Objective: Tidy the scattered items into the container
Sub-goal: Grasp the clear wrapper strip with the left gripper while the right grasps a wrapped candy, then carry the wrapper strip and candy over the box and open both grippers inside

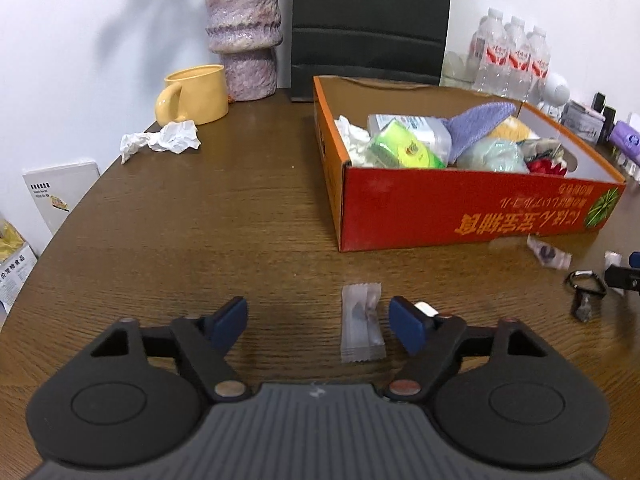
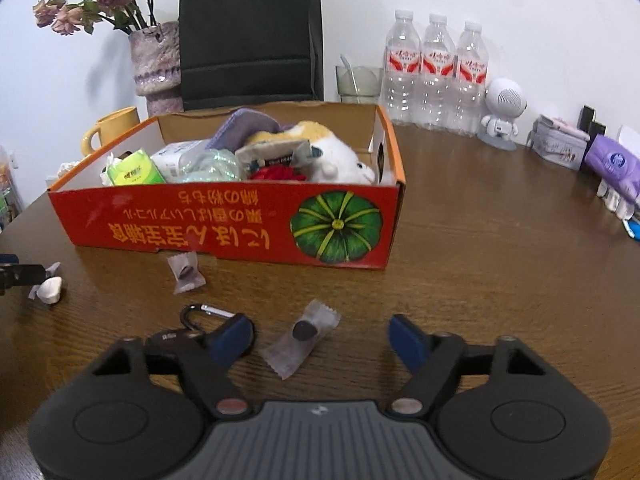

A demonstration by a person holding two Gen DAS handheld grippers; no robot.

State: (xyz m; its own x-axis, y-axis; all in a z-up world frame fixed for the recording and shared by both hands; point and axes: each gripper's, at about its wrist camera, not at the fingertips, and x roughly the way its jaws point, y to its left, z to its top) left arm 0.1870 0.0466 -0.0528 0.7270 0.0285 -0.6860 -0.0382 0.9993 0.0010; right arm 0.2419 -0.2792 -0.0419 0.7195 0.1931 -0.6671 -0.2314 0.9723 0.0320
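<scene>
A red cardboard box, full of items, stands on the brown wooden table. My left gripper is open low over the table; a clear wrapped candy lies between its fingers, close to the right one. My right gripper is open around another clear wrapped candy with a dark piece inside. A third wrapped candy lies in front of the box. A carabiner keyring lies by the right gripper's left finger. A white wrapped sweet lies at the left.
Crumpled tissue lies by a yellow mug and a purple vase. A black bag, water bottles, a white robot figure and purple tissue packs line the back and right.
</scene>
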